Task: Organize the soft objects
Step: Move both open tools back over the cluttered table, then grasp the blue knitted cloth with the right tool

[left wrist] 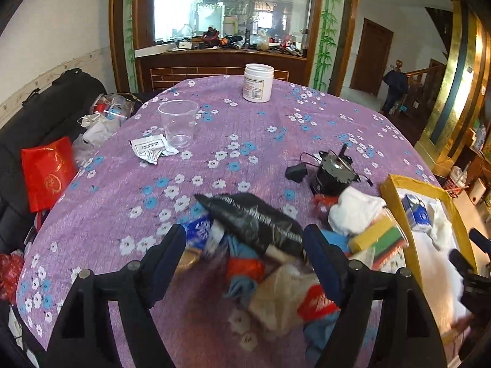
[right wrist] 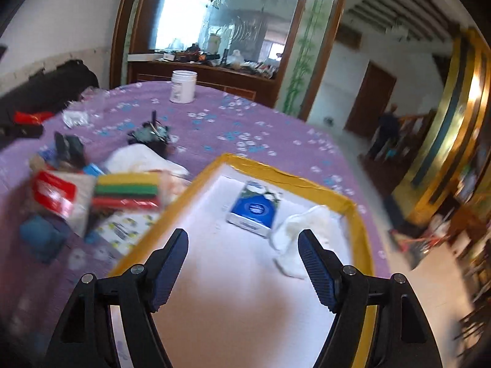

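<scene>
On the left I had the left gripper [left wrist: 244, 247] above the pile of soft objects [left wrist: 270, 263], its jaws wide apart, with the black pouch [left wrist: 254, 224] lying between the fingers but not yet touched. To the right, the right gripper [right wrist: 242, 251] hung with jaws apart and held nothing, over the yellow-rimmed box [right wrist: 294, 179] (a blue packet [right wrist: 253, 210] and a white cloth [right wrist: 302, 233] lay inside). I judged the picking step was in hand; next I needed to lower and clamp the pouch.
</scene>
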### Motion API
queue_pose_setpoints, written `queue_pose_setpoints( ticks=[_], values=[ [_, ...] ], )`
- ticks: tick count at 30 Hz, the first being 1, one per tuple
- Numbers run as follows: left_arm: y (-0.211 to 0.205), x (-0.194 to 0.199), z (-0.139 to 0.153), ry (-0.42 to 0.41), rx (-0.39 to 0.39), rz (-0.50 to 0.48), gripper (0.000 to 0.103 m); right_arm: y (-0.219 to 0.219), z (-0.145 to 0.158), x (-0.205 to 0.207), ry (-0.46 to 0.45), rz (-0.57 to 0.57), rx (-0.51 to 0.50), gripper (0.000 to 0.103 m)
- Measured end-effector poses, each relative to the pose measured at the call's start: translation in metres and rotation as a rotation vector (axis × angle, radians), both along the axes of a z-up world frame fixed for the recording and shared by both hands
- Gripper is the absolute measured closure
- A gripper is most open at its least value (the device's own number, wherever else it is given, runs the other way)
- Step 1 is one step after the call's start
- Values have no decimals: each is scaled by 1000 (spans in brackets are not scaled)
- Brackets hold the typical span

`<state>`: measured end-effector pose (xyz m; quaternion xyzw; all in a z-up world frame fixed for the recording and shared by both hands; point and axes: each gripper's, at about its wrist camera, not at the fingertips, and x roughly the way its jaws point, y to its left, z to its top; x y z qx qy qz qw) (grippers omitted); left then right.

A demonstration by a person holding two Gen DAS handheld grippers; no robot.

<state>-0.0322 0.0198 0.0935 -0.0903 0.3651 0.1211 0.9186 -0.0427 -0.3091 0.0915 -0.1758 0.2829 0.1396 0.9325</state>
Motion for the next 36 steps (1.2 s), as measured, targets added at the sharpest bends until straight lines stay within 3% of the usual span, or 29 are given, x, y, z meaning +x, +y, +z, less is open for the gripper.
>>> queue_pose_setpoints(
  ticks=[2, 5, 9, 15, 19, 20, 23, 28, 33, 36],
  values=[
    [3, -7, -1, 12, -32, -31, 25, -4, -1, -4, -102, -56, -90, 25],
    [8, -15, -2, 17, -58, -52, 25, -23, 4, 4, -164, -163, -160, 25],
    [11, -18, -3, 31, -59, -77, 25, -57, 11, 18, -153, -240, -197, 25],
    [16, -18, -2, 46, -82, -121, 25, -91, 35, 20, -79, -271, -141, 25],
    [13, -23, -5, 69, -87, -185, 25, -62, 75, 3, -63, -117, -19, 25],
    [11, -25, -7, 74, -87, -203, 25, -52, 80, 2, -24, -58, 25, 23],
    [7, -27, -13, 91, -70, -233, 25, -6, 78, 8, 219, 150, 135, 21],
    [0, -37, -12, 74, 20, -233, 25, 55, 45, -2, 417, 343, 117, 21],
    [-1, -49, -6, 37, 208, -160, 25, 83, 24, -4, 448, 405, 77, 21],
    [3, -50, -3, 47, 254, -131, 25, 100, 12, 1, 488, 421, 65, 21]
  ],
)
